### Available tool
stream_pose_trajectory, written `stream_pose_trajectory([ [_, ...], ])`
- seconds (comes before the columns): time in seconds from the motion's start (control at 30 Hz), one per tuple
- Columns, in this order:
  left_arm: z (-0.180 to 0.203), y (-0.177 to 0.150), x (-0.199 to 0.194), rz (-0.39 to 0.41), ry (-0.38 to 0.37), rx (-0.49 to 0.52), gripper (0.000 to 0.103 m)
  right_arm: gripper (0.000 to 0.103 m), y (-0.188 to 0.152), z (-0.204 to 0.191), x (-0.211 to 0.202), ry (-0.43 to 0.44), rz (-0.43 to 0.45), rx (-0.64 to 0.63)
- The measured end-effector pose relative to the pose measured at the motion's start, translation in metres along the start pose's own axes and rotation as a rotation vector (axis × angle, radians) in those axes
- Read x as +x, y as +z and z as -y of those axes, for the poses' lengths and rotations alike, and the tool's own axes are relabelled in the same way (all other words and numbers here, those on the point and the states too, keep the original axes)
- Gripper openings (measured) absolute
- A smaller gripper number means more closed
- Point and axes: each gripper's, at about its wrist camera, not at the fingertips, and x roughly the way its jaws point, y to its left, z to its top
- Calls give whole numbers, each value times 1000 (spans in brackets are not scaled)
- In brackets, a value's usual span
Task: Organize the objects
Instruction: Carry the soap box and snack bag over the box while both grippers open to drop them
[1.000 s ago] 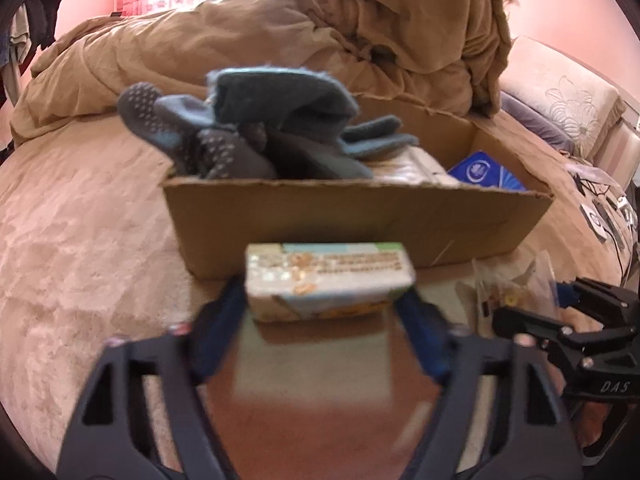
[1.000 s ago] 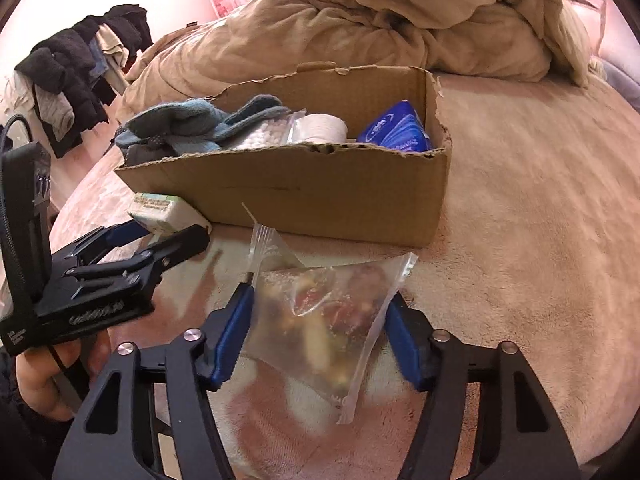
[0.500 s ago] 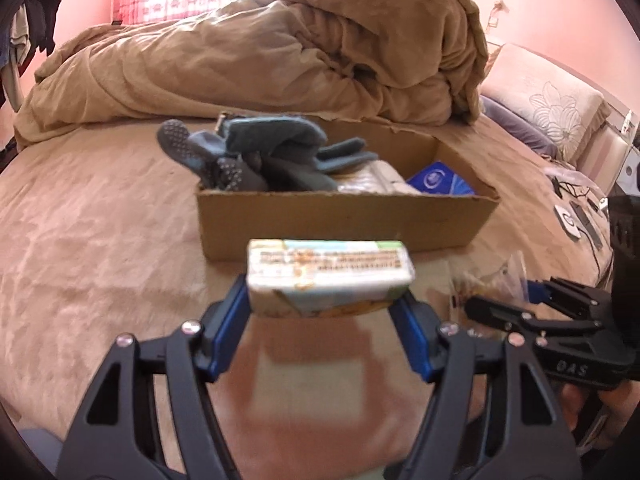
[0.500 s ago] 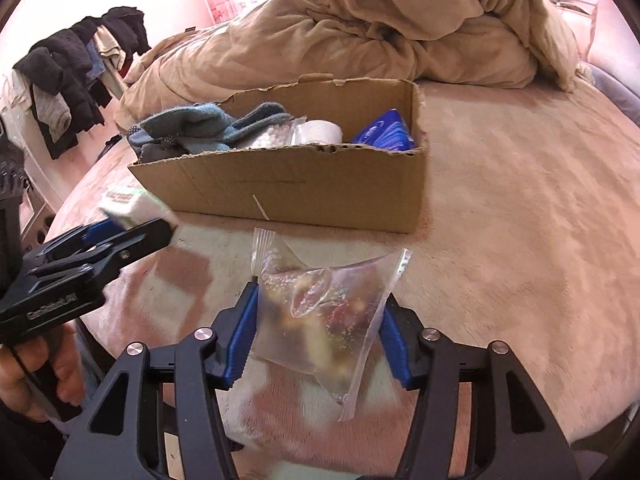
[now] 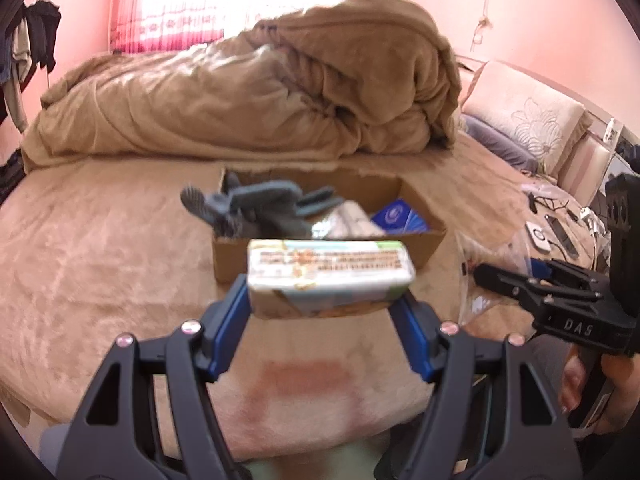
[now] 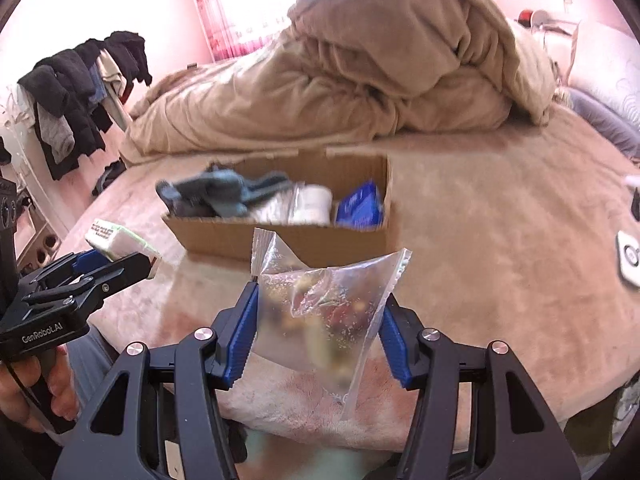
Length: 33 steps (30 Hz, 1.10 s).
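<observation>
The left gripper (image 5: pixel 330 304) clamps a small printed carton (image 5: pixel 328 276) between its blue pads, held level above the bed (image 5: pixel 100 248), near the cardboard box (image 5: pixel 328 256). To its right, the right gripper (image 6: pixel 318 332) pinches a clear snack bag (image 6: pixel 324 308), raised at similar height.

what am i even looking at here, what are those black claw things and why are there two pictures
Those claws are not a robot. A person holds a two-finger gripper in each hand, and each gripper carries a wide-angle camera that looks forward along its fingers, which gives two pictures of one moment.

In the left camera's picture, the left gripper is shut on a small printed carton. In the right camera's picture, the right gripper is shut on a clear plastic bag with small items inside, too blurred to name.

Both are held above a bed with a heaped brown duvet. On the bed sits an open cardboard box holding grey socks, a white roll and a blue packet.
</observation>
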Motion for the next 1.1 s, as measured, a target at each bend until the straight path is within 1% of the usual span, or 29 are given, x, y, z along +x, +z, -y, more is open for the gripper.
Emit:
stream_pose_trajectory([
  [0.17,7,22,-25,50,-20,31,69,59,20,-2,-25,21,32,5],
  [0.27,9,38,-31,74,-4,43,69,59,36,-5,-36,19,62,-9],
  [0.37,10,54,-31,86,-14,45,69,59,52,-7,-45,13,97,-21],
  [0.5,9,70,-19,86,-35,43,69,59,71,-9,-47,8,132,-43],
  [0.6,7,76,-6,86,-42,38,69,59,82,-8,-38,5,141,-51],
  [0.77,-2,85,30,55,-61,19,69,59,97,-4,-7,7,112,-68],
  [0.93,-3,91,64,45,-78,34,69,59,108,-3,24,-2,83,-90],
  [1.0,-3,94,82,28,-76,37,69,59,112,-2,38,-7,71,-101],
  [1.1,-4,93,111,-18,-88,32,69,59,118,4,65,8,34,-96],
])
